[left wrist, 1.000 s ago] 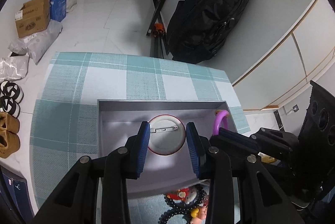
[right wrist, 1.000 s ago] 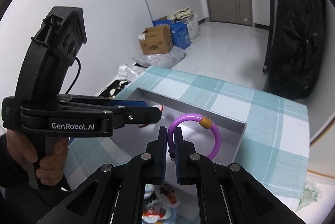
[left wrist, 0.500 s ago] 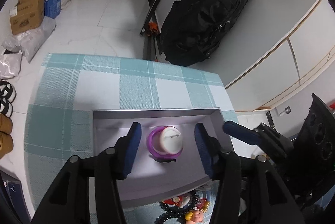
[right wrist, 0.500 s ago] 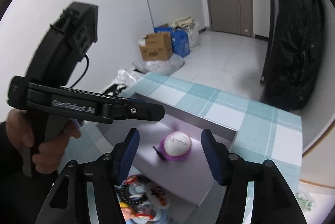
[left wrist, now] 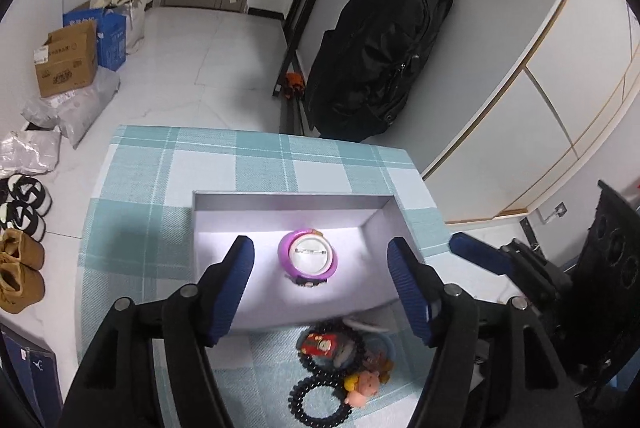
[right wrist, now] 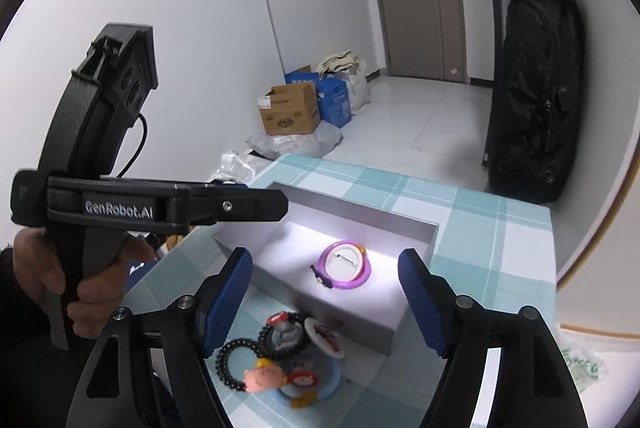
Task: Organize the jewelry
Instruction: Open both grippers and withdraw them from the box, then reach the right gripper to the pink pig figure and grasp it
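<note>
A shallow grey box [left wrist: 288, 198] [right wrist: 352, 206] sits on the teal checked tablecloth. Inside it a white round pin badge [left wrist: 311, 255] [right wrist: 345, 262] lies back-up within a purple bracelet [left wrist: 285, 253] [right wrist: 362, 278]. My left gripper [left wrist: 320, 258] hovers above the box's near side, jaws opening, nothing between its pads. My right gripper [right wrist: 325, 270] does the same from the right, jaws opening and empty. In front of the box lies a pile of black bead bracelets [left wrist: 318, 402] [right wrist: 236, 356], cartoon badges [left wrist: 320, 344] [right wrist: 322, 338] and small figure charms [left wrist: 366, 386] [right wrist: 262, 380].
A hand [right wrist: 52, 284] holds the left gripper's handle. The table's far edge [left wrist: 256, 132] drops to a white tiled floor with cardboard boxes [left wrist: 66, 62], shoes [left wrist: 20, 256] and a black bag [left wrist: 380, 56] by the wall.
Both grippers opened and drew back upward. The right one let go of the purple bracelet, which now lies around the badge in the box; the left one released the badge.
</note>
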Demonstrator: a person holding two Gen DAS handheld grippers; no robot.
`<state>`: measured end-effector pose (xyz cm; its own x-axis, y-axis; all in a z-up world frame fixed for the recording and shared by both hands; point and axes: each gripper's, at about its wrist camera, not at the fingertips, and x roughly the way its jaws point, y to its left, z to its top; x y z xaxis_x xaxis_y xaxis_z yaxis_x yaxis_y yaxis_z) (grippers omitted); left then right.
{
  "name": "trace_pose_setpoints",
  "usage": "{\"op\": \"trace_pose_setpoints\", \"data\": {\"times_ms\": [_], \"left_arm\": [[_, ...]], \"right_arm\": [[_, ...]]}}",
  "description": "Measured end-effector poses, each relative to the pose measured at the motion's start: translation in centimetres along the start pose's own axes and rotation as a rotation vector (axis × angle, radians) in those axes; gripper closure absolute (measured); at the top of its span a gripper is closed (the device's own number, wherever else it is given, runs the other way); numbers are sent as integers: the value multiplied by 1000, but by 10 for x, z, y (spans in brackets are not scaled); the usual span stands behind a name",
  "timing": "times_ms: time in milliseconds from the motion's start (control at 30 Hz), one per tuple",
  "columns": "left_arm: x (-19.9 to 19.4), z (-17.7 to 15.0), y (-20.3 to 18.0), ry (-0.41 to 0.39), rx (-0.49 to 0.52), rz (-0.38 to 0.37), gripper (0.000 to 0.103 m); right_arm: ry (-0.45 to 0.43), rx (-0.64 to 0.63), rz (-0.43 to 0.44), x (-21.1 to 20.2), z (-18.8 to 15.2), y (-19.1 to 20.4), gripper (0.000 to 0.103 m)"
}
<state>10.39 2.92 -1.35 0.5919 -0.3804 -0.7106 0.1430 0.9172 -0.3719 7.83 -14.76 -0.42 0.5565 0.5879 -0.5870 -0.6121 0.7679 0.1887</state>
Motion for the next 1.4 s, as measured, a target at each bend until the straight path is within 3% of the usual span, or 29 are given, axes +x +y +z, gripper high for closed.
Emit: {"op": "trace_pose_setpoints", "data": {"times_ms": [167, 467, 600, 700, 867, 1067, 1400], "left_arm": [[-10, -12, -1, -27, 9, 21, 38], [-22, -35, 2, -21, 5, 59, 38], [-22, -44, 6, 6, -10, 86, 28], [-21, -50, 7, 24, 3, 94, 26], [-18, -57, 17, 67, -40, 102, 25], [-22, -54, 32, 65, -147, 55, 25], [-21, -53, 30, 83, -140, 68, 25]], "right_arm": [[-13, 17, -13, -10, -7, 2, 21], [-10, 104, -38, -22, -24, -2, 18], [9, 127, -47, -23, -34, 0, 17], [25, 130, -37, -21, -40, 3, 17], [70, 146, -12, -16, -48, 9, 17], [141, 141, 25, -5, -59, 18, 17], [236, 164, 75, 18, -73, 28, 17]]}}
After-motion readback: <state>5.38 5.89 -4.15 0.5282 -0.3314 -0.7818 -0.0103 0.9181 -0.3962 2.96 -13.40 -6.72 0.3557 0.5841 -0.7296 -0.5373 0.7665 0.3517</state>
